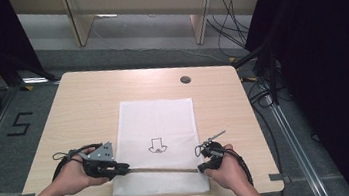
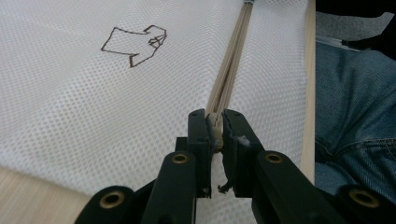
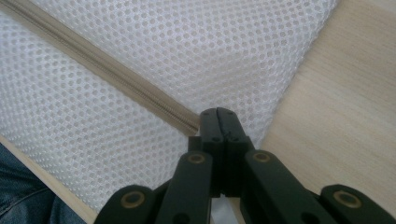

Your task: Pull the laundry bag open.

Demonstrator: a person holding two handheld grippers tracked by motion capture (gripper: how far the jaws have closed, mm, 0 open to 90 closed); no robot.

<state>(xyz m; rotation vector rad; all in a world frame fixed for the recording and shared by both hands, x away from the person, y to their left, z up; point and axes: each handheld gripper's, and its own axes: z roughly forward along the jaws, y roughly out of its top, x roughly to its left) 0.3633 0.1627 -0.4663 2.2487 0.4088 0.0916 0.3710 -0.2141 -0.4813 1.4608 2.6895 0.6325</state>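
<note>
Table (image 1: 87, 103) edge beside taut zipper (image 1: 163, 169)

A white mesh cloth (image 1: 160, 145), finely perforated and matt, lies on the pale wood-grain table (image 1: 82, 104) with its smooth low sheen, while the beige woven zipper tape (image 2: 231, 70) looks ribbed and dull between matt black plastic jaws with brass-coloured rivets.

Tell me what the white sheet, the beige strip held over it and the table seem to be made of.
White sheet: looks like synthetic mesh fabric, matte, with even rows of tiny holes.
Beige strip: probably a woven zipper tape; a fine ribbed line runs along its middle and it parts into two bands near one end.
Table: pale wood-grain top, likely laminate, smooth with low sheen.
</note>
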